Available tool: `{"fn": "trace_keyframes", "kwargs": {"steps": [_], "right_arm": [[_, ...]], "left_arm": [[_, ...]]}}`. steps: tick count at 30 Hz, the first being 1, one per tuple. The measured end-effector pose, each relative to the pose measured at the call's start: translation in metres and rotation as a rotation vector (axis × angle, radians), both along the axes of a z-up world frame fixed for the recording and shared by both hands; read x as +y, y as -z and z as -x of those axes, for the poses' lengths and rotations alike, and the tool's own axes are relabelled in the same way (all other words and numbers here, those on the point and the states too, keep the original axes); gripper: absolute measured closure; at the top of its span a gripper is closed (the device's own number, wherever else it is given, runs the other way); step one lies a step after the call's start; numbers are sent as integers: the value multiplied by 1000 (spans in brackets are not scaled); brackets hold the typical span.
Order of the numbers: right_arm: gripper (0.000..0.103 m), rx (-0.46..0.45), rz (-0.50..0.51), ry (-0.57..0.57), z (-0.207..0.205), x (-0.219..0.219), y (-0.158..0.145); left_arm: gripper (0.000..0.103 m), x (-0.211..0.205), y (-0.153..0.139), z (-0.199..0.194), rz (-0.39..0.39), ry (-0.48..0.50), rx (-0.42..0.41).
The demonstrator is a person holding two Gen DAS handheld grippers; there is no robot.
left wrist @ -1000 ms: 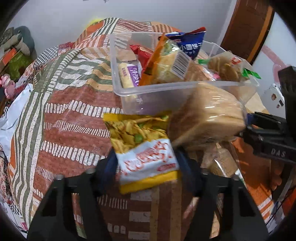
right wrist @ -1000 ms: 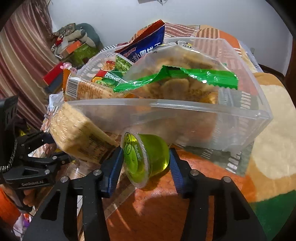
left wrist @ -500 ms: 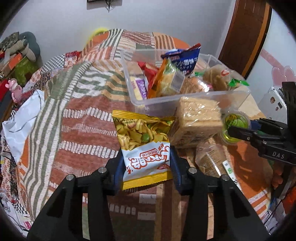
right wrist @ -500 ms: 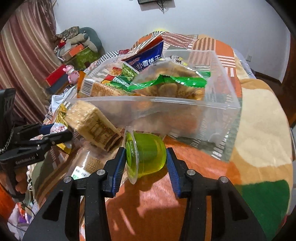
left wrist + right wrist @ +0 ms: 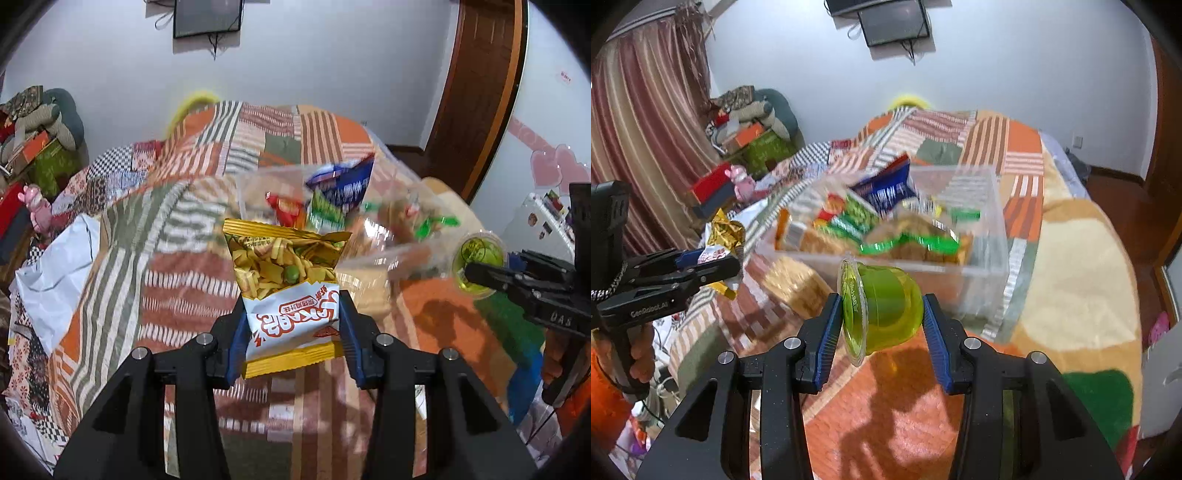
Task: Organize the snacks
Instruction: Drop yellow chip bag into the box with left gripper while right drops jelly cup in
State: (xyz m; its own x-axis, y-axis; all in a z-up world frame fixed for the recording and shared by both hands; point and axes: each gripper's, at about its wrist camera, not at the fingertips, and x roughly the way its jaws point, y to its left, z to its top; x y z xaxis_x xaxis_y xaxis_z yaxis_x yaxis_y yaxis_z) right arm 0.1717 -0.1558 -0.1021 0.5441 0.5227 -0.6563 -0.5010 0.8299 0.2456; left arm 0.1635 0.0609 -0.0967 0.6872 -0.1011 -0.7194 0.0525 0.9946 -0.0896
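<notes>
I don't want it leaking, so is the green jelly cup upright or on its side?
On its side. The green jelly cup lies sideways in the right tool, its sealed lid facing left.

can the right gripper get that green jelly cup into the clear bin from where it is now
Probably yes. The right gripper is shut on the green jelly cup, held off the blanket just short of the clear bin. The bin is open-topped; the snacks lie mostly left, leaving its right end free.
</notes>
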Motion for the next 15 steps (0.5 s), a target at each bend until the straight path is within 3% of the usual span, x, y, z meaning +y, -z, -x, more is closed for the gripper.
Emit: {"fn": "trace_keyframes", "kwargs": {"steps": [7, 15], "right_arm": [[63, -55, -28, -3, -8, 10, -17], [63, -76, -40, -10, -29, 24, -20]], "left_arm": [[59, -3, -24, -23, 39, 4, -49], [59, -10, -27, -55, 35, 6, -56]]}}
